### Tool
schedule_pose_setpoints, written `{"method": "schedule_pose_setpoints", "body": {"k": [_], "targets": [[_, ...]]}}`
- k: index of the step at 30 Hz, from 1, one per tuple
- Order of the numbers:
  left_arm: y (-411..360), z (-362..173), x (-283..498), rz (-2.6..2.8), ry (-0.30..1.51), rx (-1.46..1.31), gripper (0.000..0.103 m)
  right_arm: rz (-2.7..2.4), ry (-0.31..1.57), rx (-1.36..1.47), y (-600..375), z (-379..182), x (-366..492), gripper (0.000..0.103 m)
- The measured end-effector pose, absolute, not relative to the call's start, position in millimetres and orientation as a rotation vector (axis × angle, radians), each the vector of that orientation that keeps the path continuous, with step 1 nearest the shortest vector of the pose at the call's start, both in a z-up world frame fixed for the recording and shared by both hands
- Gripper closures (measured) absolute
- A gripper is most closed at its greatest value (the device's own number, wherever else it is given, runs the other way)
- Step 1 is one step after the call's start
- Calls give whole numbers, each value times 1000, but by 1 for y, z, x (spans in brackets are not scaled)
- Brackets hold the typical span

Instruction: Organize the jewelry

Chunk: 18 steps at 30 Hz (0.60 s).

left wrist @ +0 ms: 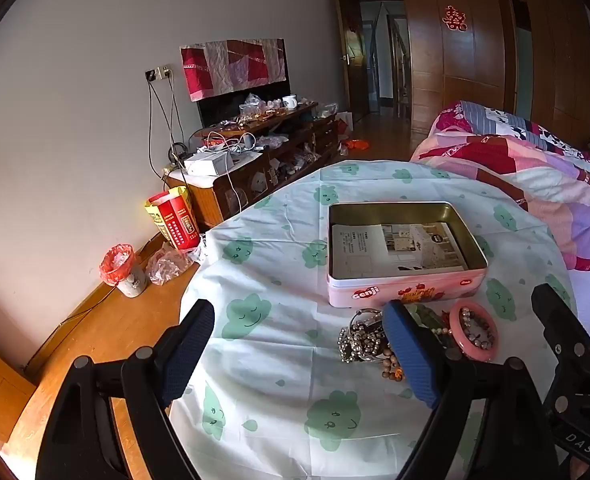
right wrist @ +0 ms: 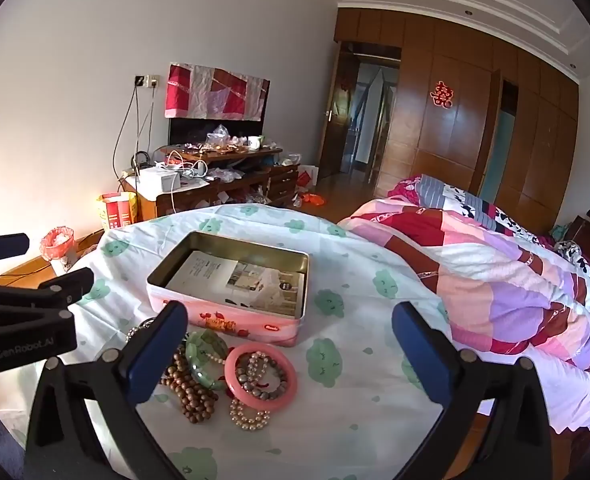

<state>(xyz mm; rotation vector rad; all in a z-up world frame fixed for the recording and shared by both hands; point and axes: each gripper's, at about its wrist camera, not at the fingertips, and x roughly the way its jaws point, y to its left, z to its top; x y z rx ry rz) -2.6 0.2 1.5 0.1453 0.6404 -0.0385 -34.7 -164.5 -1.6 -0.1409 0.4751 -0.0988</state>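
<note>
An open pink tin box [left wrist: 407, 292] [right wrist: 231, 320] with a leaflet inside stands on the table. In front of it lies a jewelry pile: a pink bangle [right wrist: 261, 376] [left wrist: 475, 336], a green bangle [right wrist: 207, 364], brown wooden beads [right wrist: 191, 396], pearl bracelets [right wrist: 249, 416] and a silver bead chain [left wrist: 359, 340]. My left gripper [left wrist: 299, 356] is open and empty, above the cloth left of the pile; its right finger covers part of it. My right gripper [right wrist: 291, 352] is open and empty, hovering over the pile.
The round table has a white cloth with green clouds [left wrist: 263, 360]. A bed with a patchwork quilt [right wrist: 495, 272] lies right. A cluttered TV cabinet [left wrist: 255, 160], a red carton [left wrist: 175, 220] and a small bin [left wrist: 123, 268] stand by the left wall.
</note>
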Motion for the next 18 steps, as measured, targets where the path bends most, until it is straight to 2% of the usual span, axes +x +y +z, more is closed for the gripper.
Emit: {"method": "schedule_pose_setpoints", "body": {"k": [18], "targets": [[3, -3, 3, -19, 658, 138, 17, -97, 480, -146, -163, -5, -34, 0]]}}
